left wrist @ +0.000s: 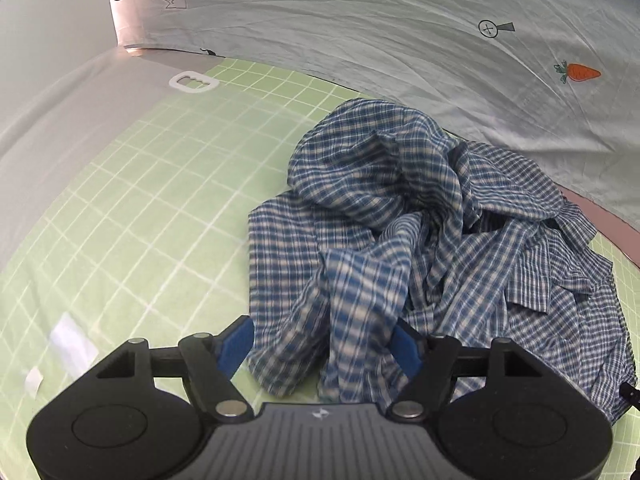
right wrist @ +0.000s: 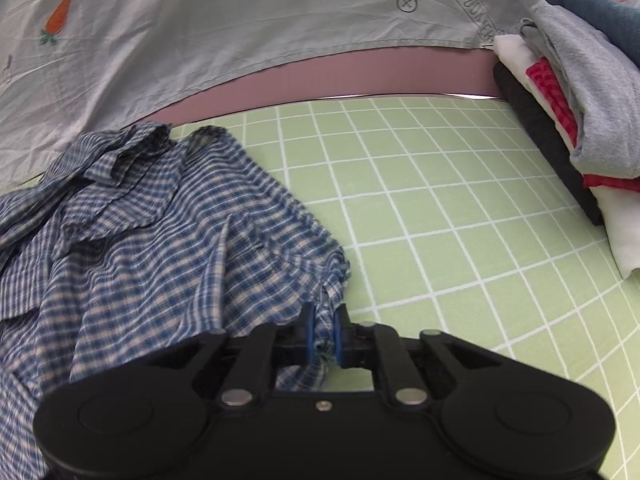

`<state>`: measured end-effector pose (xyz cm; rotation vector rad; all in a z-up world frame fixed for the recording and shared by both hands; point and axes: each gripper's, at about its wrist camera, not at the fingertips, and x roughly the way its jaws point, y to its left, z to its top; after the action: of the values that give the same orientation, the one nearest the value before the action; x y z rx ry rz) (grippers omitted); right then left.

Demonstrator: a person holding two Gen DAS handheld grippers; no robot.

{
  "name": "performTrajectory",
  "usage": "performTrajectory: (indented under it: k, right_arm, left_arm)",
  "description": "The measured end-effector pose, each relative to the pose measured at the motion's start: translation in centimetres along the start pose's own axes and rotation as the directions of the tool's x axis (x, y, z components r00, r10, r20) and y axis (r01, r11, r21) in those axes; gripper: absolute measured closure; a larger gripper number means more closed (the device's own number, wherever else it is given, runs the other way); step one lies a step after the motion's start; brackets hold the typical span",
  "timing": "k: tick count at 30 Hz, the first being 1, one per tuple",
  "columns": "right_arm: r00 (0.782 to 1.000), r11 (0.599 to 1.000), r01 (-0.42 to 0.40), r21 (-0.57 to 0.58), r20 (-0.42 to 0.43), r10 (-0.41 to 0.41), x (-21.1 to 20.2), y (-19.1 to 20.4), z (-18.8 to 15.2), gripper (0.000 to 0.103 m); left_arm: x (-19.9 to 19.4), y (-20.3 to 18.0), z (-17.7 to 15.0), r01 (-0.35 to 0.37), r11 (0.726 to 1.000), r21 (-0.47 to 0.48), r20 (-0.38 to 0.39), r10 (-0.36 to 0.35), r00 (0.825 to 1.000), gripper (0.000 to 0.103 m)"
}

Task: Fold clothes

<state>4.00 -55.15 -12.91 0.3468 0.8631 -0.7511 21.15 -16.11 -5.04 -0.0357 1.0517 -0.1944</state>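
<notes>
A crumpled blue-and-white checked shirt (left wrist: 420, 216) lies in a heap on the green gridded mat (left wrist: 140, 208). In the left wrist view my left gripper (left wrist: 324, 344) stands open, its blue pads wide apart, with a loose fold of the shirt lying between them. In the right wrist view the same checked shirt (right wrist: 160, 232) spreads to the left, and my right gripper (right wrist: 323, 332) is shut on a bunched edge of it, the blue pads pinching the cloth just above the mat (right wrist: 440, 220).
A pale sheet (left wrist: 400, 32) printed with carrots and cross marks hangs behind the mat. A stack of folded clothes (right wrist: 572, 112) sits at the mat's right edge. A white plastic tag (left wrist: 194, 82) and pieces of tape (left wrist: 72, 344) lie on the left side.
</notes>
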Motion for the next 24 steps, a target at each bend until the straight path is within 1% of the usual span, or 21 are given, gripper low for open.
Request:
performTrajectory:
  k: [2,3,5,8,14,20,22,24]
  right_arm:
    - [1.000,0.999,-0.012,-0.036,-0.003,0.012,-0.8,0.5,-0.8,0.096]
    - [1.000,0.999,-0.021,-0.034,-0.009,0.020,-1.3,0.7,-1.4,0.096]
    - [0.999,0.999,-0.037,-0.007,-0.023,0.037,-2.8,1.0,-3.0,0.096]
    - [0.999,0.998,-0.043,-0.038,-0.035,0.042,-5.4,2.3,-6.2,0.096]
    - [0.996,0.994,-0.068,-0.089,-0.056,0.064,-9.9,5.7,-11.6,0.096]
    - [0.995,0.995,-0.089,-0.048,-0.059,0.086,-12.6,9.4,-14.5,0.096]
    - [0.993,0.995,-0.095,-0.033,-0.068,0.093,-13.3,11.2,-15.3,0.096]
    - [0.992,0.994,-0.107,-0.038,-0.076,0.104,-14.0,13.4,-15.9,0.096]
  left_arm:
    - [-1.5,0.2,-1.2,0.010,1.000,0.015,0.007,-0.010,1.000,0.030]
    - [-2.3,0.3,-1.9,0.015,1.000,0.023,0.009,-0.015,1.000,0.030]
    - [-3.5,0.7,-3.6,0.026,0.999,0.034,0.004,-0.026,1.000,0.030]
    - [-4.5,1.5,-5.9,0.041,0.998,0.053,-0.025,-0.040,0.999,0.030]
    - [-5.2,4.8,-7.7,0.062,0.993,0.105,-0.075,-0.054,0.996,0.030]
    - [-5.9,8.0,-9.5,0.084,0.984,0.155,-0.125,-0.065,0.990,0.029]
    - [-6.2,9.0,-10.1,0.092,0.981,0.172,-0.142,-0.068,0.988,0.028]
    - [-6.3,10.3,-10.1,0.099,0.977,0.190,-0.149,-0.071,0.986,0.028]
